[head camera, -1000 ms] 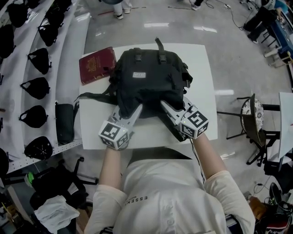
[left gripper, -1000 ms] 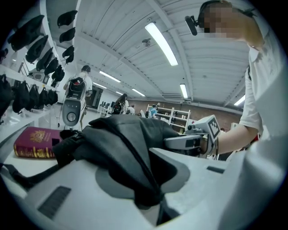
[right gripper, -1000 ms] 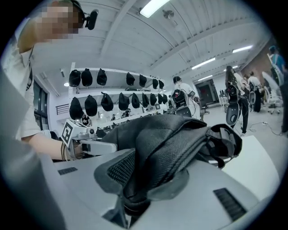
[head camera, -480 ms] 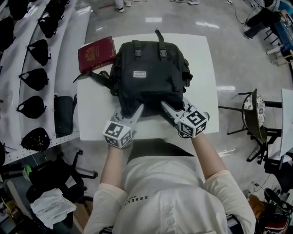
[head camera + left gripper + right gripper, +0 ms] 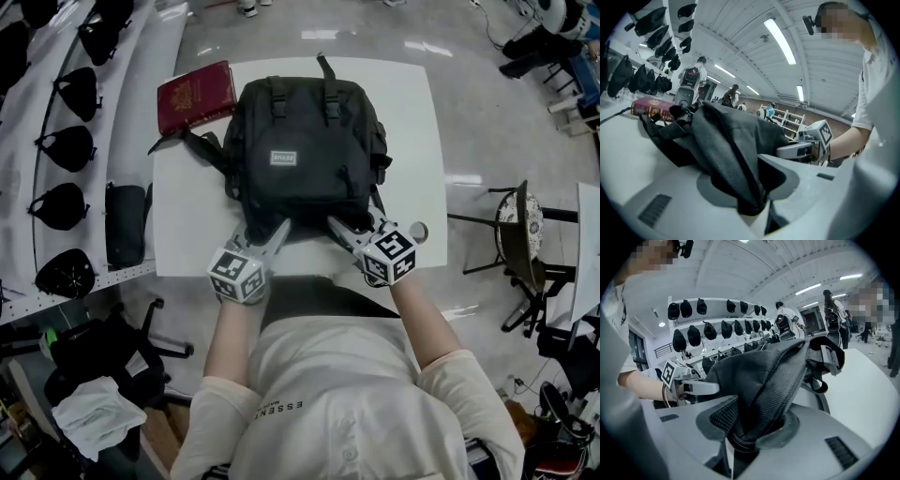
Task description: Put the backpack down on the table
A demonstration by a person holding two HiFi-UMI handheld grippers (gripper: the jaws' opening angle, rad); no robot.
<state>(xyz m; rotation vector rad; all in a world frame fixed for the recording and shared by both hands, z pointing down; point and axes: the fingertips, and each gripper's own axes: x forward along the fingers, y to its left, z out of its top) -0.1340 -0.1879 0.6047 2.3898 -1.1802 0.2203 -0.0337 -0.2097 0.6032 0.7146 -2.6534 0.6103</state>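
Note:
A black backpack point(image 5: 300, 141) lies flat on the white table point(image 5: 187, 225), its top handle at the far side. At the bag's near edge, my left gripper point(image 5: 267, 227) and my right gripper point(image 5: 345, 225) each have a fold of its black fabric between the jaws. In the left gripper view the fabric point(image 5: 726, 140) fills the gap of the left gripper point(image 5: 750, 187). In the right gripper view a thick bunch of the backpack point(image 5: 773, 380) sits in the right gripper point(image 5: 750, 432), whose jaws are opening. The left jaws are easing too.
A dark red book point(image 5: 195, 94) lies at the table's far left corner. A loose strap point(image 5: 187, 145) trails left of the bag. A shelf of black caps point(image 5: 70, 141) and a black pouch point(image 5: 122, 225) run along the left. A chair point(image 5: 520, 234) stands to the right.
The backpack has come down and now rests on the table, farther from me. Both grippers sank with it toward the near table edge. The left strap has spread out.

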